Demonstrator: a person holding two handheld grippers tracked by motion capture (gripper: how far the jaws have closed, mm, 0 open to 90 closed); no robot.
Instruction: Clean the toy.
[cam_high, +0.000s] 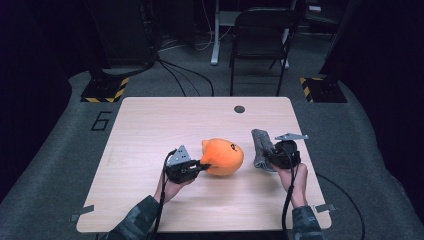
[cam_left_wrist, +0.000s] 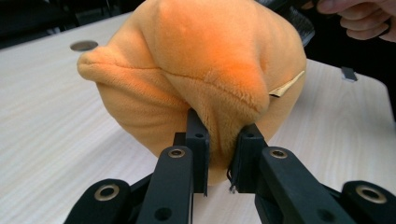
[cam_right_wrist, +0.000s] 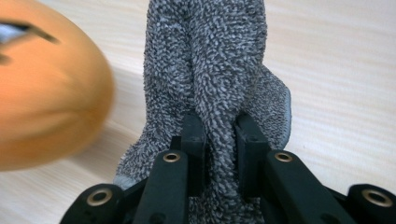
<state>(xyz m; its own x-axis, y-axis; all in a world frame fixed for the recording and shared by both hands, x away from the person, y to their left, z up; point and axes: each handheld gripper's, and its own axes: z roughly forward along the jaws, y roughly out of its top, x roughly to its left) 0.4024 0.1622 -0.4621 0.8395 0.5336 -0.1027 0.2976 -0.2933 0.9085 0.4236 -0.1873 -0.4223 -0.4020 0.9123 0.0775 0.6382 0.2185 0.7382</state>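
An orange plush toy lies near the middle of the wooden table. My left gripper is shut on a fold of its fabric at the toy's left end; in the left gripper view the orange plush toy bulges above the left gripper, whose jaws pinch the fur. A grey terry cloth lies to the toy's right. My right gripper is shut on the grey cloth, a ridge of it squeezed in the right gripper. The orange toy sits blurred at left there.
A small round hole marks the table's far side. A black chair and a white post stand beyond the table on grey carpet. Cables trail from both grippers over the near edge. A white tag sticks out of the toy.
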